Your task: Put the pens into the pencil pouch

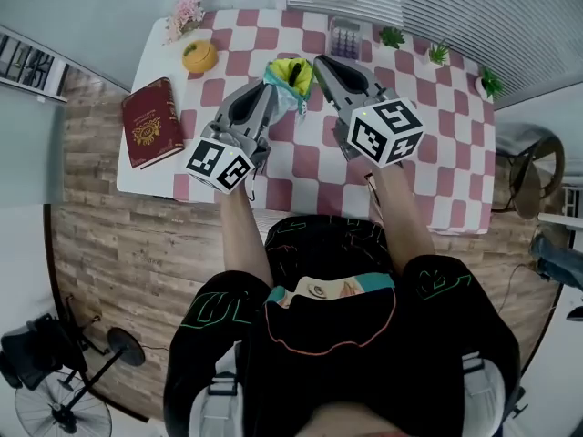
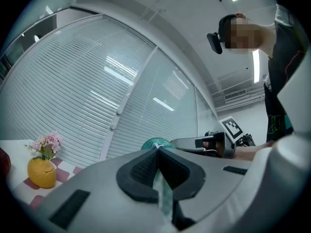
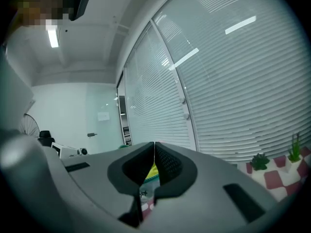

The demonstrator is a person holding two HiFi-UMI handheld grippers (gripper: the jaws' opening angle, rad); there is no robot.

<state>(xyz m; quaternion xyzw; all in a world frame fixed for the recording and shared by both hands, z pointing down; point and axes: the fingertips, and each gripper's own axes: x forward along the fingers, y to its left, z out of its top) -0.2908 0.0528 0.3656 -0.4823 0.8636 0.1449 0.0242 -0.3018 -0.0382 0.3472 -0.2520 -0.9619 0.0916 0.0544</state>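
Over tbl (image 1: pixel 305 167), pouch (image 1: pixel 290 76) upright, mouth up

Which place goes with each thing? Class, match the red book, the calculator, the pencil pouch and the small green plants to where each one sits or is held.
Things:
1 red book
2 calculator
3 pencil pouch
4 small green plants

Places:
A between the left tongs and the right tongs
B along the far right of the table
C by the table's left edge
D at the far edge, near the middle

Pairs: 1-C, 2-D, 3-A, 4-B
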